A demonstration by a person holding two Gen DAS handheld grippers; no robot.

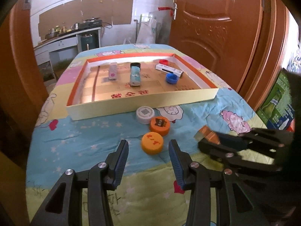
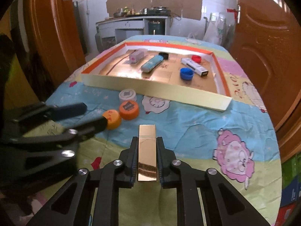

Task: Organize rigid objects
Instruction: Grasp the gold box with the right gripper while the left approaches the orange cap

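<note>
Now my right gripper (image 2: pixel 147 146) is squeezed tight on a shiny gold bar (image 2: pixel 147 150). The bar sits straight between the two black fingers (image 2: pixel 134 150), and its far end sticks out past the tips. It looks smooth and slippery, so I think I should keep the squeeze firm and lift slowly. If I tip it too much, it may slide out.

My left gripper (image 1: pixel 148 150) is partly open and holds nothing. A yellow-orange cap (image 1: pixel 152 142) lies just ahead of its tips, in line with the gap. To pick it up well, I think I should go down with one finger on each side of the cap and then close. Just past that cap is a darker orange cap (image 1: pixel 160 124), and then a white cap (image 1: pixel 144 114). They sit close together, so I must take care not to bump them.

Further ahead of both grippers is a flat box tray (image 1: pixel 143 103) with low walls. Inside it lie a pink-and-white case (image 1: pixel 112 71), a blue tube (image 1: pixel 135 75), a white stick (image 1: pixel 168 70), a blue cap (image 1: pixel 171 78) and a red cap (image 1: pixel 163 62). I think the gold bar and the caps should go in there too.

Everything rests on a bench covered with a cartoon cloth (image 2: pixel 197 124) that is wrinkly. Brown doors (image 1: pixel 216 28) stand at the sides. Far behind the tray is a kitchen counter (image 2: pixel 131 17) with pots.
</note>
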